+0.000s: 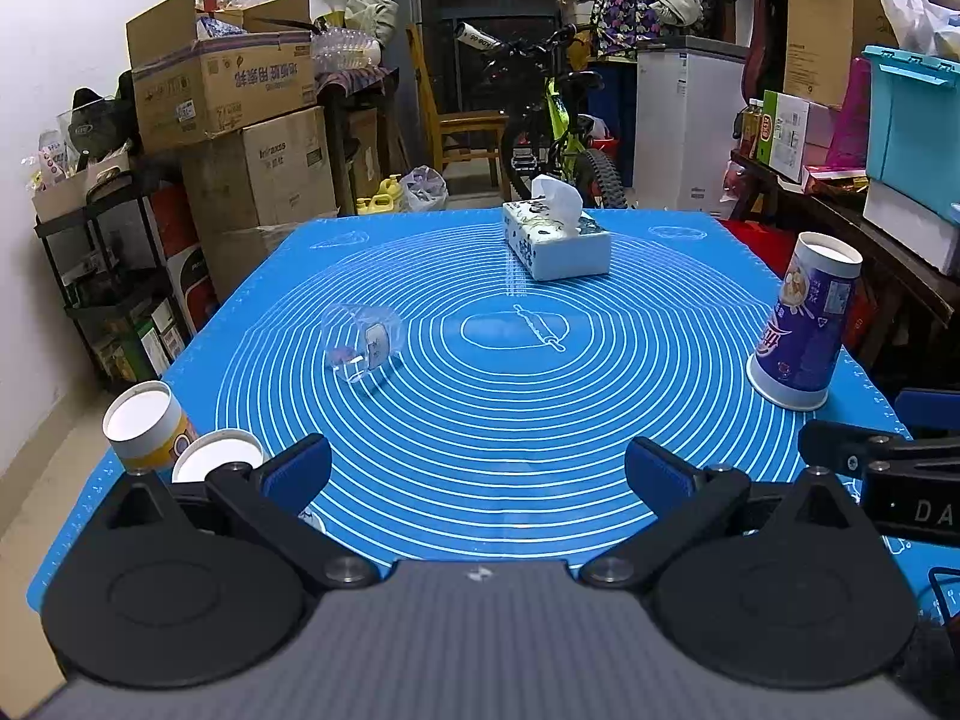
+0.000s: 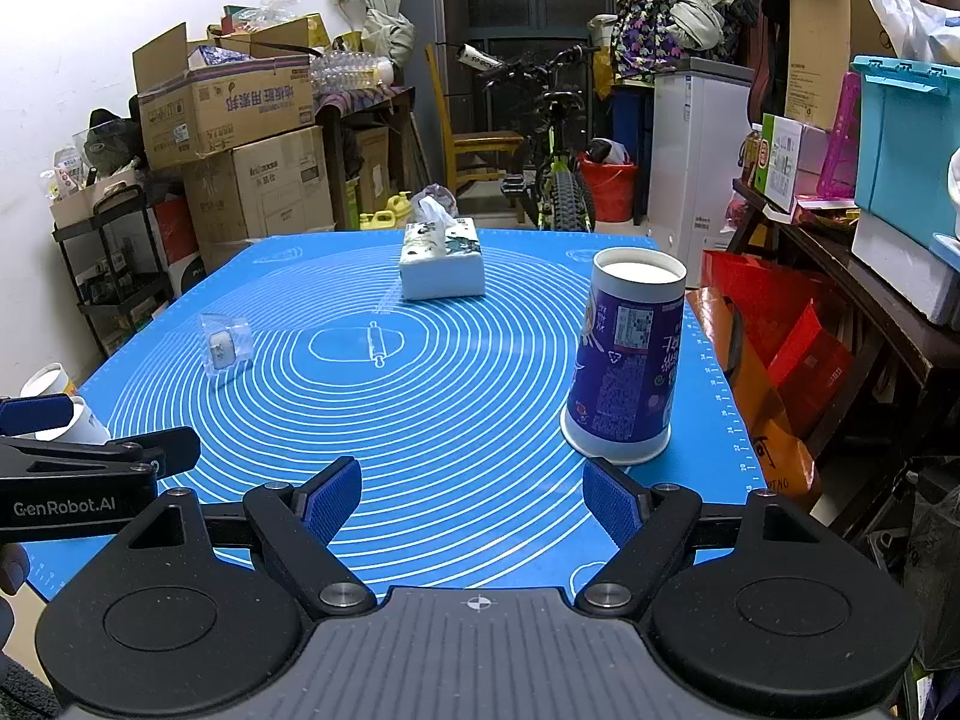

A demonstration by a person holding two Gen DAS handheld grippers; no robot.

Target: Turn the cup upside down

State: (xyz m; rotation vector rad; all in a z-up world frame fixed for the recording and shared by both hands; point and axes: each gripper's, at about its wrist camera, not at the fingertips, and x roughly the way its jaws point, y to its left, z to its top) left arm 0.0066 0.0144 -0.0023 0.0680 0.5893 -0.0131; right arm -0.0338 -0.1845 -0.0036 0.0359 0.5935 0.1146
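A purple paper cup (image 1: 801, 324) (image 2: 627, 357) stands upside down, wide rim on the blue mat (image 1: 480, 420) (image 2: 456, 396), at the right. A clear plastic cup (image 1: 360, 341) (image 2: 226, 343) lies on its side at the mat's left. Two more paper cups, a yellow one (image 1: 147, 427) and a white one (image 1: 219, 455), stand at the near left corner; they also show in the right wrist view (image 2: 60, 405). My left gripper (image 1: 477, 471) is open and empty above the near mat. My right gripper (image 2: 474, 495) is open and empty, just short of the purple cup.
A tissue box (image 1: 555, 237) (image 2: 443, 267) sits at the far middle of the mat. Cardboard boxes (image 1: 228, 90) and a black shelf (image 1: 114, 276) stand left of the table. A bicycle (image 1: 558, 138) is behind it. A cluttered side table (image 2: 840, 252) stands on the right.
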